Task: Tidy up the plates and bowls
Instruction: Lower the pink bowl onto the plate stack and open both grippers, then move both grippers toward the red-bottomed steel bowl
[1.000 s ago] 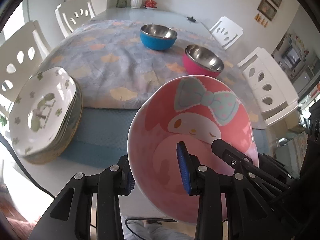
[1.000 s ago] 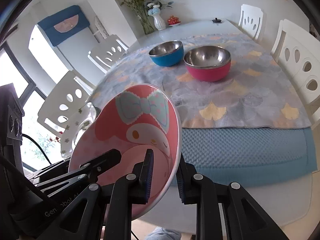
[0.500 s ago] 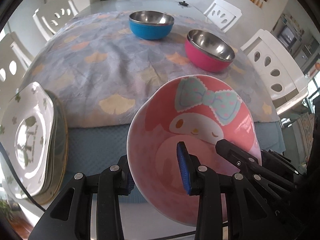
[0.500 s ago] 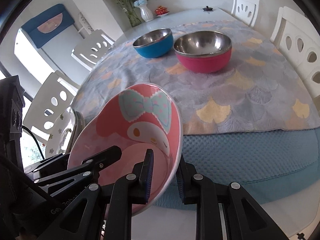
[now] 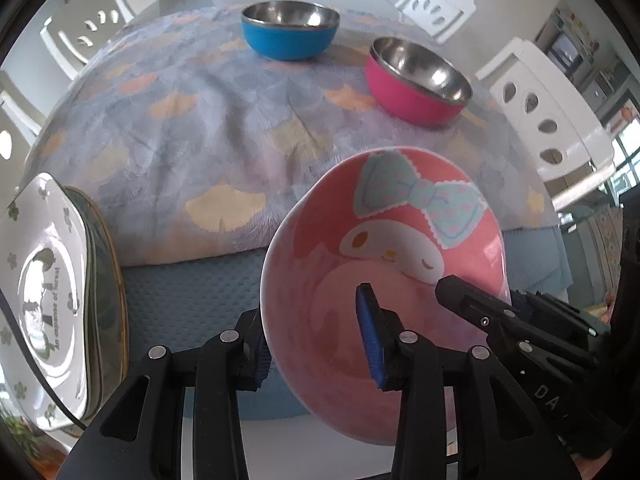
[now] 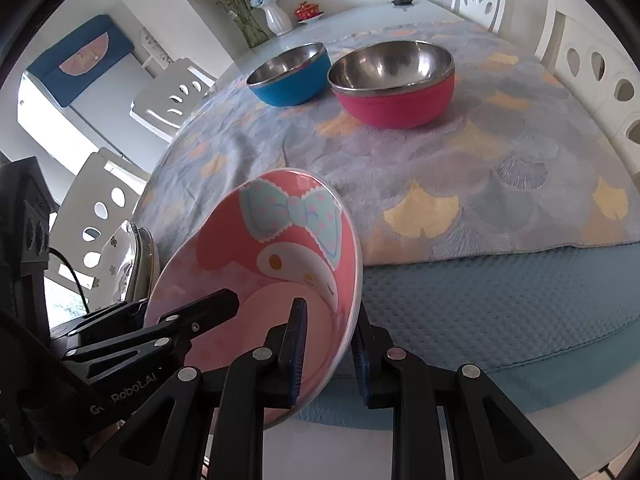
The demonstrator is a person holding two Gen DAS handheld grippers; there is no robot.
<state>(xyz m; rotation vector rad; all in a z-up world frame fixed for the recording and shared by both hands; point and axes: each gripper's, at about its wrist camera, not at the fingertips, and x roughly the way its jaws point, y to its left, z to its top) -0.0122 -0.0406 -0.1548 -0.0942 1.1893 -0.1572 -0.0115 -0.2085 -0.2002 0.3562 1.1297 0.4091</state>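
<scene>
A pink cartoon bowl (image 5: 384, 248) is held tilted above the table's front edge; it also shows in the right wrist view (image 6: 264, 276). My left gripper (image 5: 316, 340) is shut on its left rim. My right gripper (image 6: 328, 348) is shut on its right rim. A stack of white clover-patterned plates (image 5: 44, 296) sits at the front left, seen edge-on in the right wrist view (image 6: 128, 264). A blue steel bowl (image 5: 290, 36) and a pink steel bowl (image 5: 416, 80) stand farther back on the cloth; both also show in the right wrist view, the blue bowl (image 6: 288, 76) and the pink bowl (image 6: 396, 84).
The table carries a lavender leaf-print cloth (image 5: 208, 120) over a blue mat (image 6: 500, 308). White chairs (image 5: 544, 120) ring the table. A vase of flowers (image 6: 276, 16) and a small red pot stand at the far end.
Both grippers have carried the pink bowl forward over the table; the steel bowls look closer and the plate stack has slid further to the left edge of view.
</scene>
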